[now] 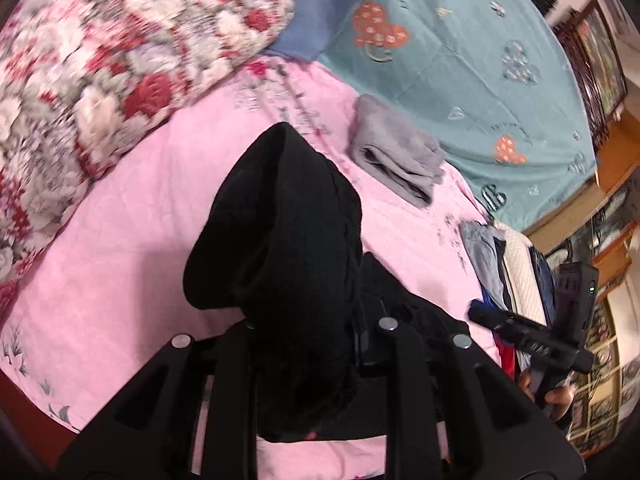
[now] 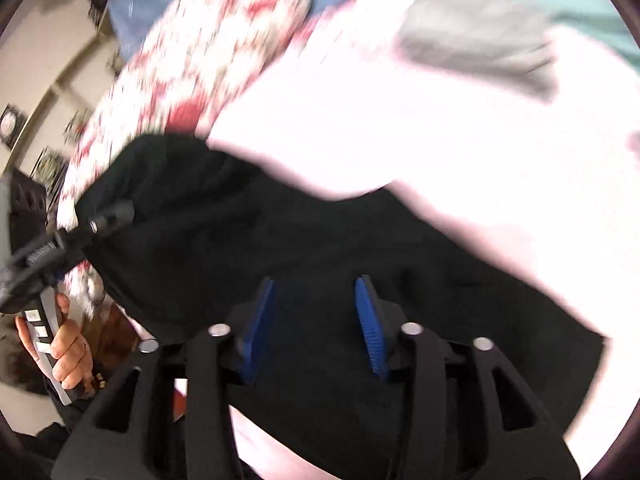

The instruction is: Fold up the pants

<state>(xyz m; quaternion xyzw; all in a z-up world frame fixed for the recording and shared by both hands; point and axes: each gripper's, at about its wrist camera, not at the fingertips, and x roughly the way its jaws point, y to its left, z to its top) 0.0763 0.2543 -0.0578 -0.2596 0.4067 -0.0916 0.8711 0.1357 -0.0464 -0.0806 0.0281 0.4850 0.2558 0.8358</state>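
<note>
Two handheld grippers work over a pair of soft black fabric pants point(image 2: 304, 248) on a pale pink bedsheet point(image 1: 120, 264). The left gripper point(image 1: 316, 344) is clamped on a bunched fold of the pants, which rises straight ahead of its jaws as a dark hooded lump and hides the fingertips. In the right wrist view the same gripper point(image 2: 110, 216) shows at the far left edge of the pants, pinching the cloth there, with the person's left hand point(image 2: 66, 344) on its handle.

The right gripper point(image 2: 316, 328) has its jaws spread apart, the ribbed blue pads point(image 2: 370, 328) standing clear on either side of the black cloth that lies under and between them; whether they touch it cannot be told. That view is blurred.

Ahead and to the right of the left jaws lies a folded grey garment point(image 1: 400, 152) on the sheet. Ahead to their left sits a red-and-white floral quilt point(image 1: 120, 52), and beyond the grey garment a teal bedcover with hearts point(image 1: 460, 60).
</note>
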